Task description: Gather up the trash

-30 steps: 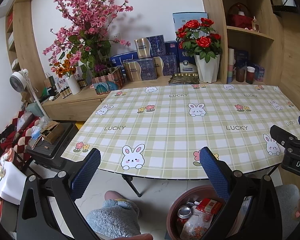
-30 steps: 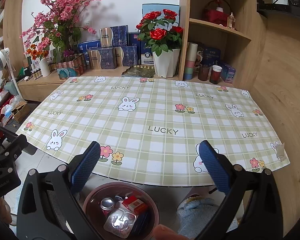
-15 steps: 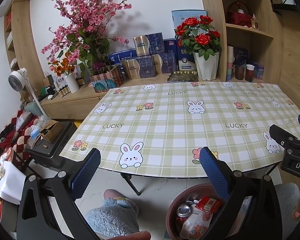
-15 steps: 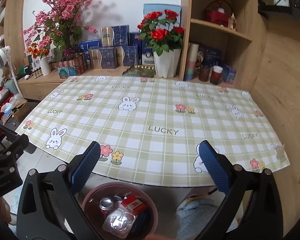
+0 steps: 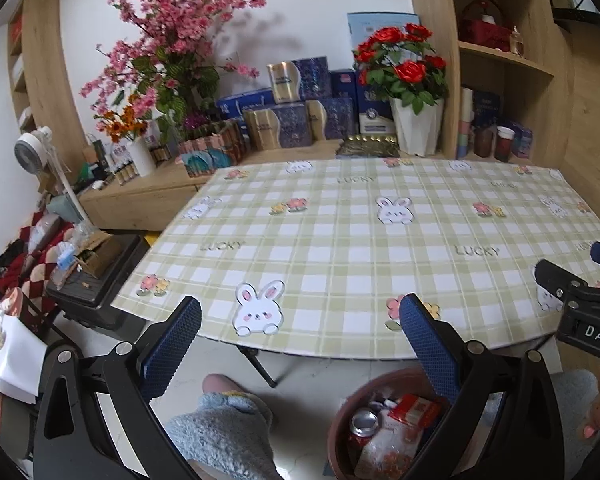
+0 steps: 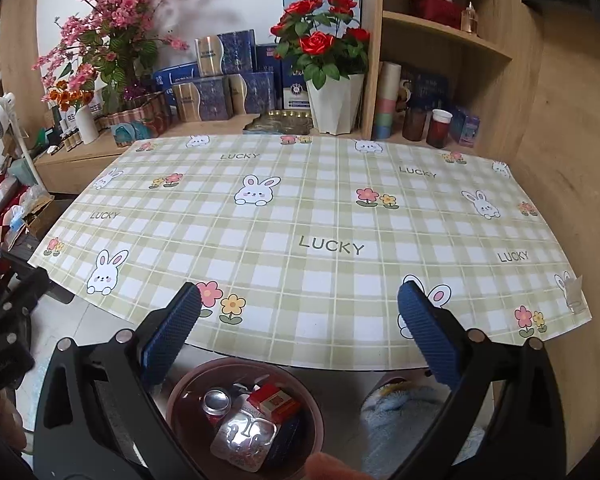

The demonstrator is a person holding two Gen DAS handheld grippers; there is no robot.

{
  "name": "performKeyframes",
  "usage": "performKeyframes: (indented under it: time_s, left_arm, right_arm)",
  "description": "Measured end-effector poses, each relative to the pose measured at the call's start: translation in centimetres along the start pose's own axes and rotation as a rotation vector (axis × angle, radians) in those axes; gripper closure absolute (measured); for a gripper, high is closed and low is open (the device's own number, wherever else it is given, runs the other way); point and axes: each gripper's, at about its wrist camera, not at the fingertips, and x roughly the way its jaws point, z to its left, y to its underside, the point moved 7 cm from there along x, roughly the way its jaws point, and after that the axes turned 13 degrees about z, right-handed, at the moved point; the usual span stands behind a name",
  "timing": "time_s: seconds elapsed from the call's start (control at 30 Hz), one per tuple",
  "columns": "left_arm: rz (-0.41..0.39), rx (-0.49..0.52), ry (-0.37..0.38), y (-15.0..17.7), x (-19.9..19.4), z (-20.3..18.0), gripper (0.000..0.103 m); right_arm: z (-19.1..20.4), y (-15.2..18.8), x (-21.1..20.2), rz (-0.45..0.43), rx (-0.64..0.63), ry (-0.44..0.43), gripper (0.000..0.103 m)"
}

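A brown round bin (image 6: 314, 408) stands on the floor below the table's near edge. In it lie a drink can (image 6: 217, 400), a red carton (image 6: 274, 402) and a silver snack bag (image 6: 242, 438). In the left wrist view the bin (image 5: 338, 428) sits at lower right, with the can (image 5: 362, 420) and the carton (image 5: 416, 410) inside. My left gripper (image 5: 300, 330) hovers open at the table's front edge, holding nothing. My right gripper (image 6: 300, 322) is open above the bin, also holding nothing. The table (image 6: 300, 216) wears a green checked cloth with rabbits.
Behind the table a wooden sideboard (image 5: 148, 192) carries blue boxes (image 5: 292, 120), pink blossoms (image 5: 168, 40) and a white vase of red roses (image 6: 334, 104). Shelves with cups (image 6: 438, 128) rise at right. A dark stool (image 5: 96, 280) with clutter stands left. A person's fluffy blue slippers (image 5: 220, 428) rest on the floor.
Both views have shifted only slightly; the left gripper drifted a little back and left. Both grippers stay open and the bin's contents are unchanged.
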Motion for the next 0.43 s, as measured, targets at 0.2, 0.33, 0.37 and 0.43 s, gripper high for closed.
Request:
performKeyframes:
  time_s: [0.2, 0.33, 0.37, 0.43]
  left_arm:
    - [0.023, 0.007, 0.019, -1.5, 0.8, 0.0, 0.006]
    - [0.029, 0.005, 0.019, -2.2, 1.1, 0.1, 0.006]
    - [0.033, 0.002, 0.02, -2.4, 1.3, 0.1, 0.006]
    - [0.041, -0.001, 0.025, -2.9, 1.6, 0.1, 0.006]
  right_arm:
    - [0.5, -0.9, 0.6, 0.01, -0.006, -0.012, 0.006]
    - [0.8, -1.7, 0.8, 0.012, -0.017, -0.012, 0.006]
    - [0.7, -1.9, 0.9, 0.014, -0.016, -0.013, 0.006]
    - [0.6, -2.3, 1.1, 0.02, -0.012, -0.015, 0.006]
